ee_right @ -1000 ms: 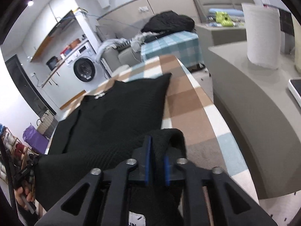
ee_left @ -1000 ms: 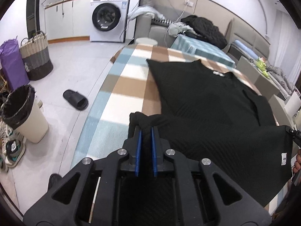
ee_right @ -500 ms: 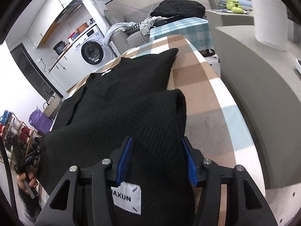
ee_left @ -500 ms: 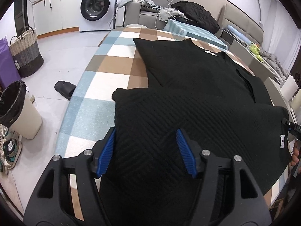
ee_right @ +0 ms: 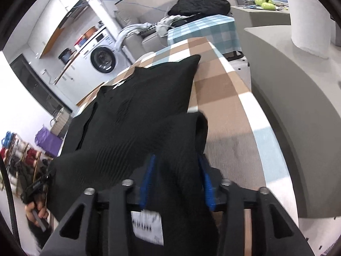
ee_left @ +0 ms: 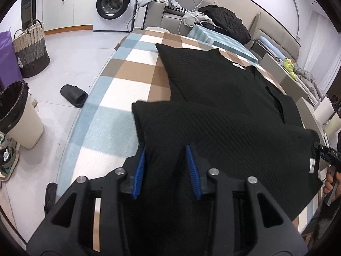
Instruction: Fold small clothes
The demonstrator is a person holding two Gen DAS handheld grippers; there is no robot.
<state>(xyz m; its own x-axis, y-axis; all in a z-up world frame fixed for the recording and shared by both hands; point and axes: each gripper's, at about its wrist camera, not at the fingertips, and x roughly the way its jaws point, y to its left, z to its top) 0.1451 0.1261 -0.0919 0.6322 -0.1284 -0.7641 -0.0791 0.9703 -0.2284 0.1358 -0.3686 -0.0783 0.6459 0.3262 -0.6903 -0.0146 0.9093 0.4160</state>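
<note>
A black knit sweater (ee_left: 223, 98) lies on the checked table (ee_left: 119, 98), its lower part folded up over its body. My left gripper (ee_left: 166, 160) is open, blue pads either side of the folded hem's left corner. My right gripper (ee_right: 177, 170) is open too, pads astride the hem's right corner of the sweater (ee_right: 145, 106). A white label (ee_right: 147, 226) shows on the cloth under the right gripper. The right gripper also shows in the left wrist view (ee_left: 328, 155).
On the floor to the left are a slipper (ee_left: 73, 96), a lined bin (ee_left: 15, 113) and a woven basket (ee_left: 31, 49). A grey counter (ee_right: 298, 98) with a paper roll (ee_right: 309, 15) stands to the right. A sofa with clothes (ee_left: 221, 19) is behind the table.
Both grippers were shut on the hem corners a second ago. They carried the hem forward over the sweater, then opened and let it go; the fold now rests on the body.
</note>
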